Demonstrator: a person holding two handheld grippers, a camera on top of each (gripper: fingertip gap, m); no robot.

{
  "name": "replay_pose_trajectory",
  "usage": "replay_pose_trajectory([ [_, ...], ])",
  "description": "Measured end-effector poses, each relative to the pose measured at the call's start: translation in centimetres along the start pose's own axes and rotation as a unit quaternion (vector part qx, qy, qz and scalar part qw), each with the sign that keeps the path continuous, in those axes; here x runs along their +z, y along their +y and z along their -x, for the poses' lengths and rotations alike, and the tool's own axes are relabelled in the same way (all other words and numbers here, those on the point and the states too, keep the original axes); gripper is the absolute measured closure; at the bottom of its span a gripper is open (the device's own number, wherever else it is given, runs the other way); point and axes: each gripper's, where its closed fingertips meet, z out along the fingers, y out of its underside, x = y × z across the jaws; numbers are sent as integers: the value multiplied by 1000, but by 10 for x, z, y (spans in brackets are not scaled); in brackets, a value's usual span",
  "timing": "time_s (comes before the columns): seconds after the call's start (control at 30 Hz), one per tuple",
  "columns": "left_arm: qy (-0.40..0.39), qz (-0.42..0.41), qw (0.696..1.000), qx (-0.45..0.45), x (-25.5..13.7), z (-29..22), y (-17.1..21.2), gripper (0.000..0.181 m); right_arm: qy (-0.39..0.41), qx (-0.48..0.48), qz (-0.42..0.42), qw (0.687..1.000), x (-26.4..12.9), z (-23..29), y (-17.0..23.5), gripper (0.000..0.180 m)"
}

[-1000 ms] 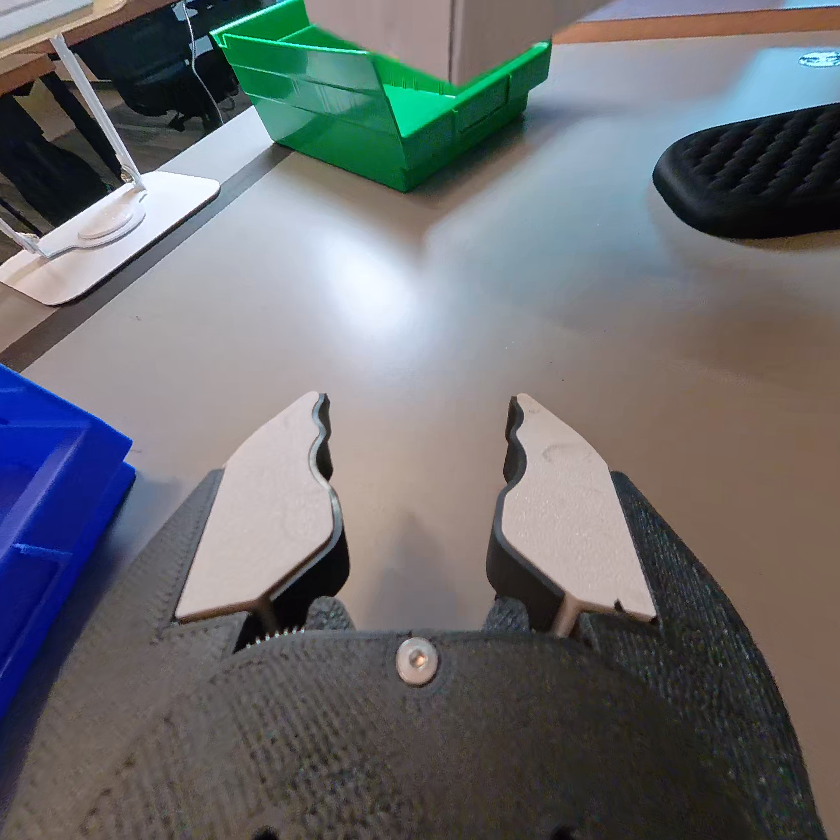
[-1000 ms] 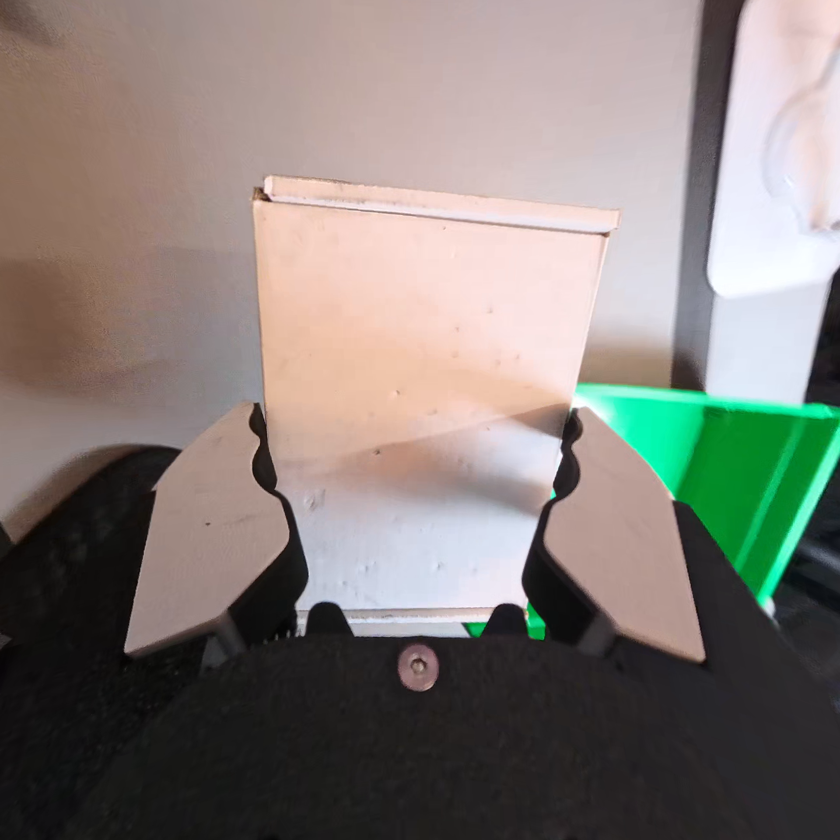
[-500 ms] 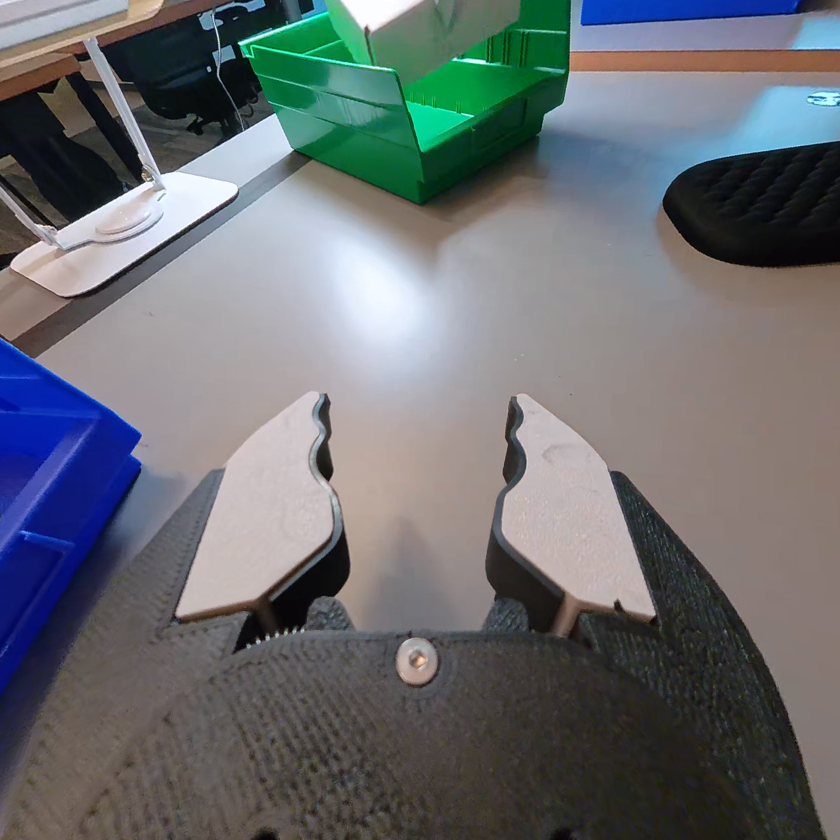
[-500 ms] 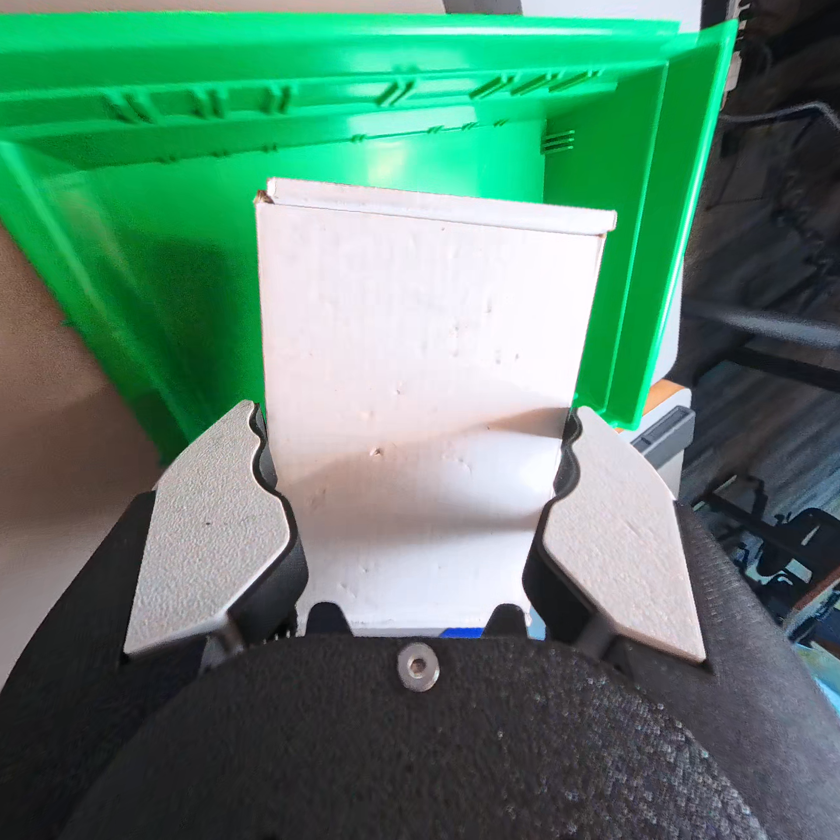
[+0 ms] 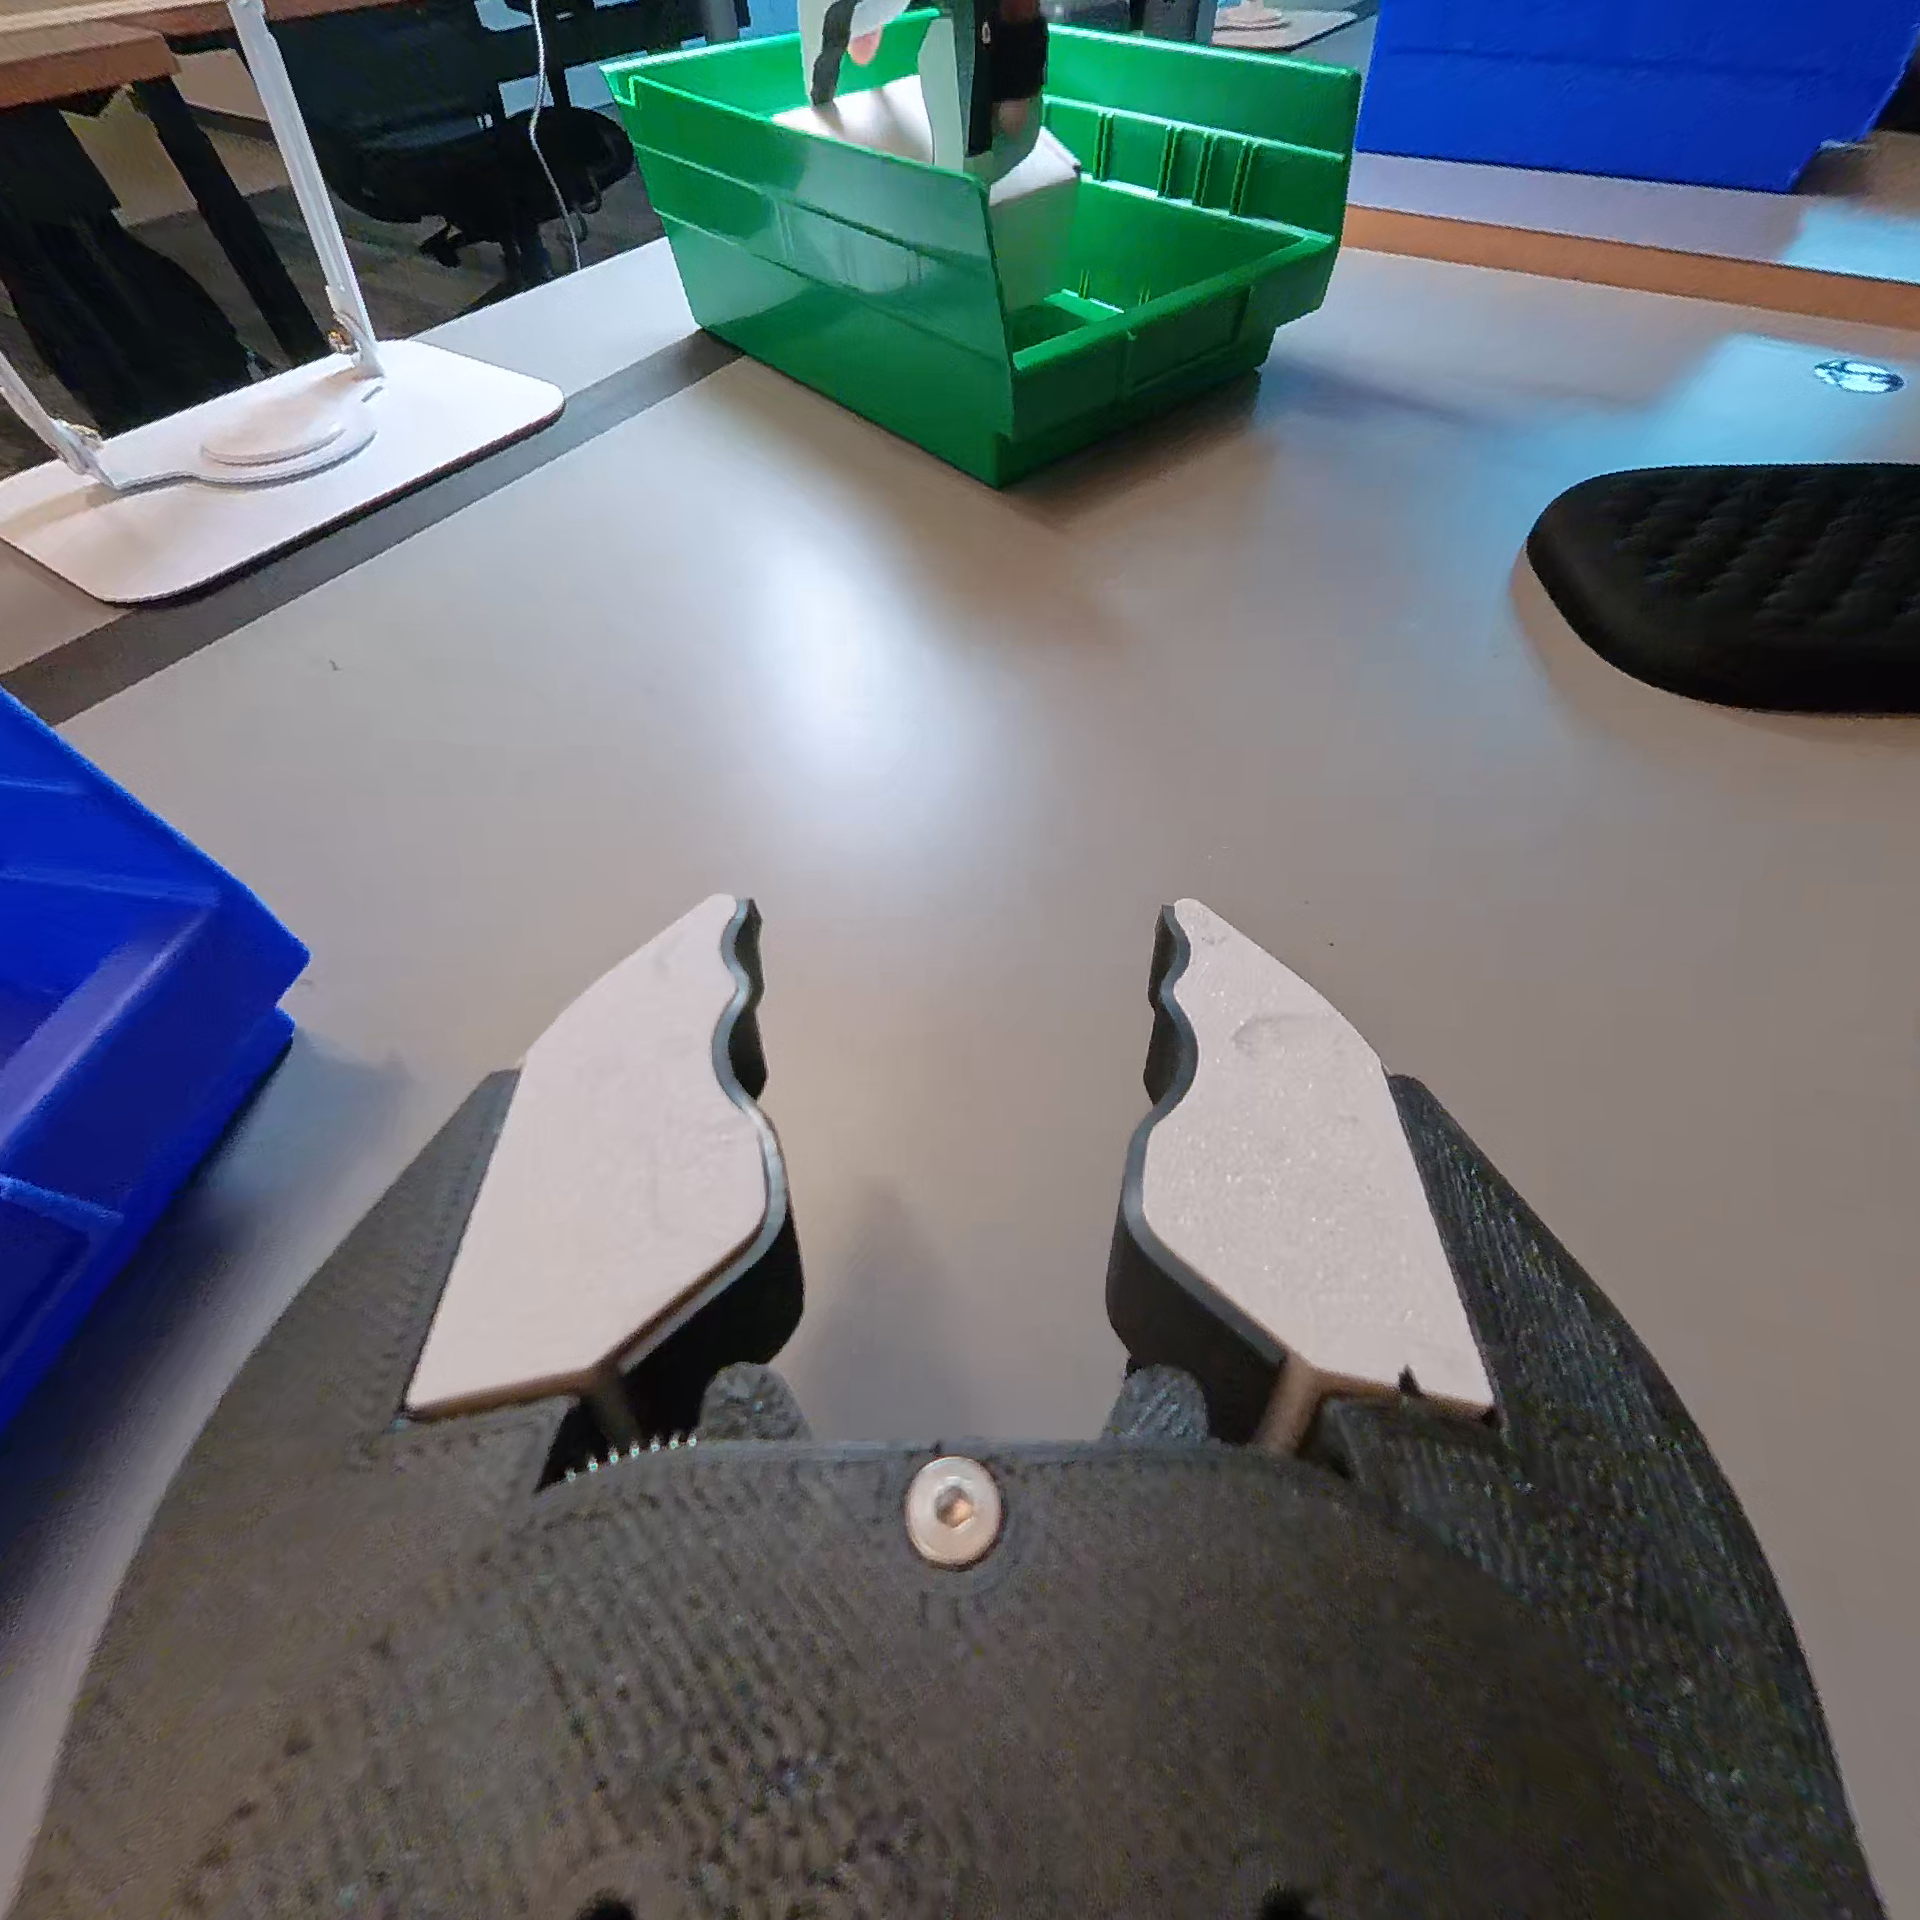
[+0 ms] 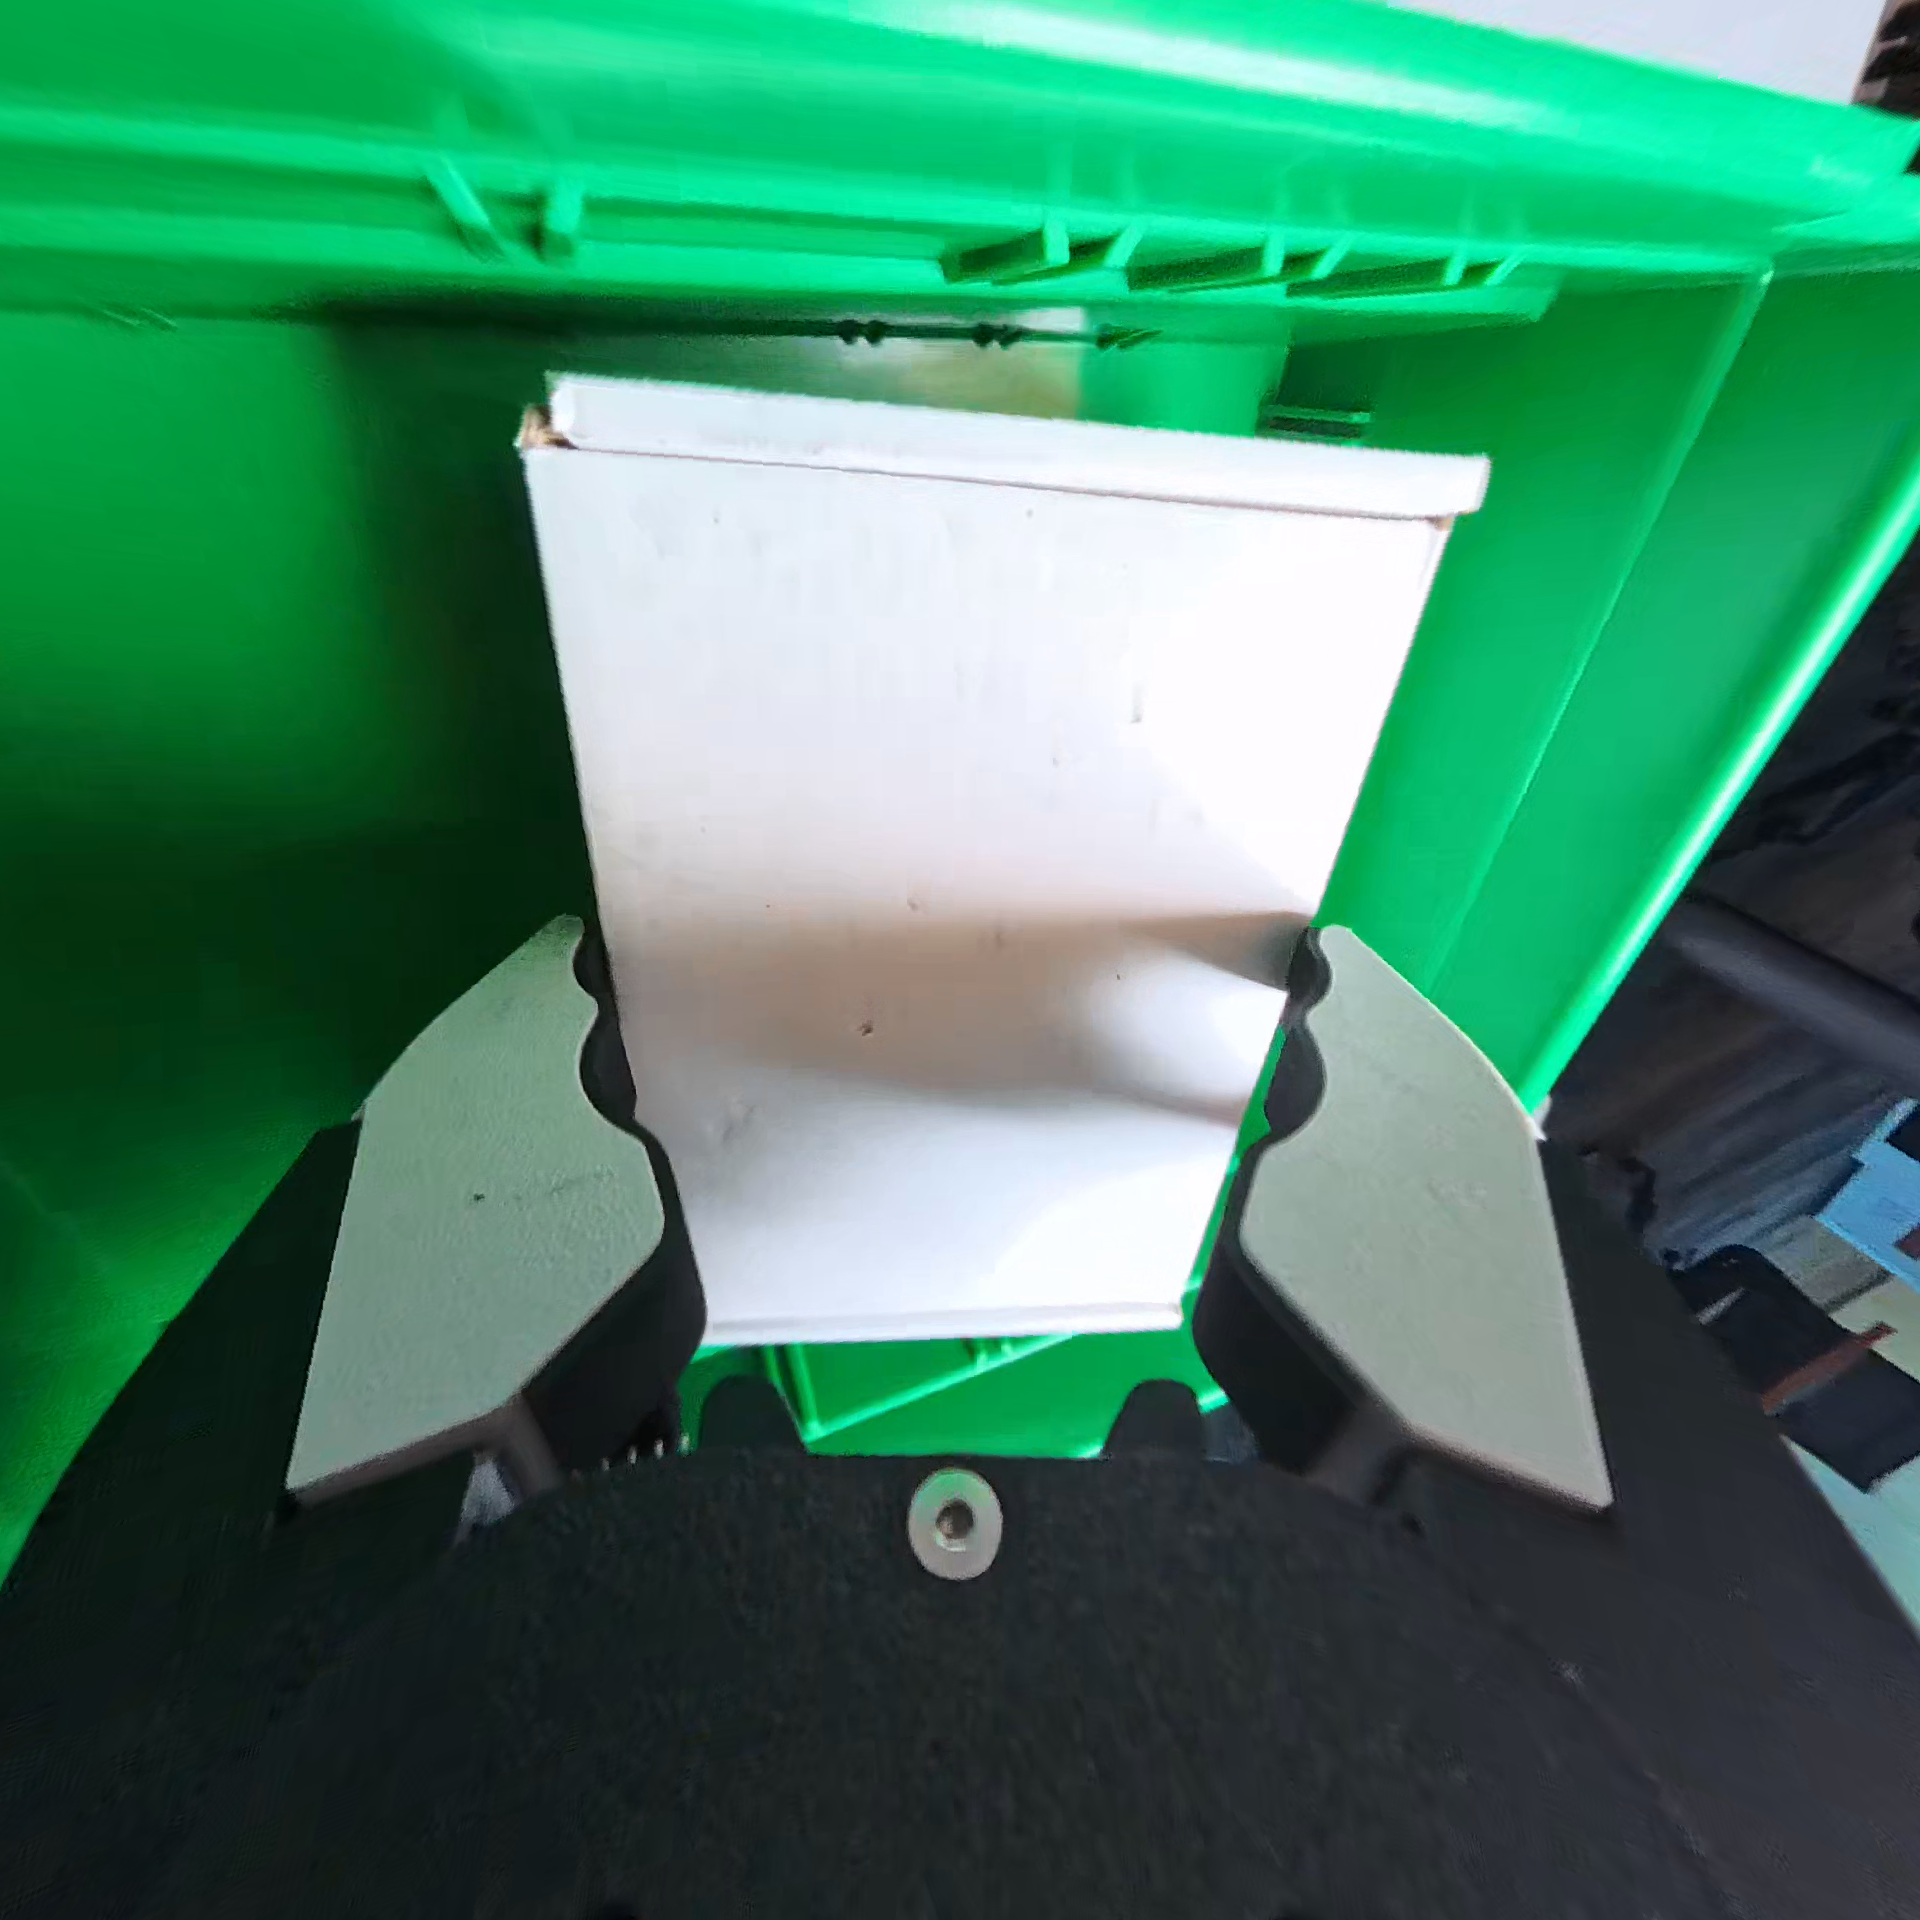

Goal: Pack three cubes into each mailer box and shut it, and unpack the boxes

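Since half-second-earlier frame: mailer box (image 6: 977,831) lowered from above green bin (image 5: 1039,312) into its interior. Right gripper (image 6: 945,1049) jaws pinching box by its side walls; left gripper (image 5: 951,997) jaws spread, empty, over grey surface (image 5: 935,675). Step, judged: depositing shut box in bin. Next: lower to floor, release. Box contents hidden; bin floor under box unseen; blue bin (image 5: 114,1039) cut off.

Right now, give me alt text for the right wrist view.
The right gripper holds a closed white mailer box between its fingers, inside a green bin. A dim room shows at the right edge.
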Motion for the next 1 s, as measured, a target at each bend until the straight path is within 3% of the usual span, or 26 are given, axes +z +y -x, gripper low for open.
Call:
replay_pose_trajectory([
  [0.13,2,6,1000,8,2,-1,2,109,32,-7,8,999,5,-12,4,78],
  [0.4,-5,-6,1000,15,-1,-2,-1,110,87,-3,21,996,-4,-14,16,83],
  [0.57,-14,-19,1000,13,-6,1,-6,110,49,86,-151,984,-49,32,-22,82],
  [0.73,-30,-27,999,13,-13,7,-11,111,34,167,-360,917,-123,107,-58,88],
  [1.0,-77,-30,997,-2,-48,70,-43,112,-38,211,-476,853,-146,253,-74,94],
])
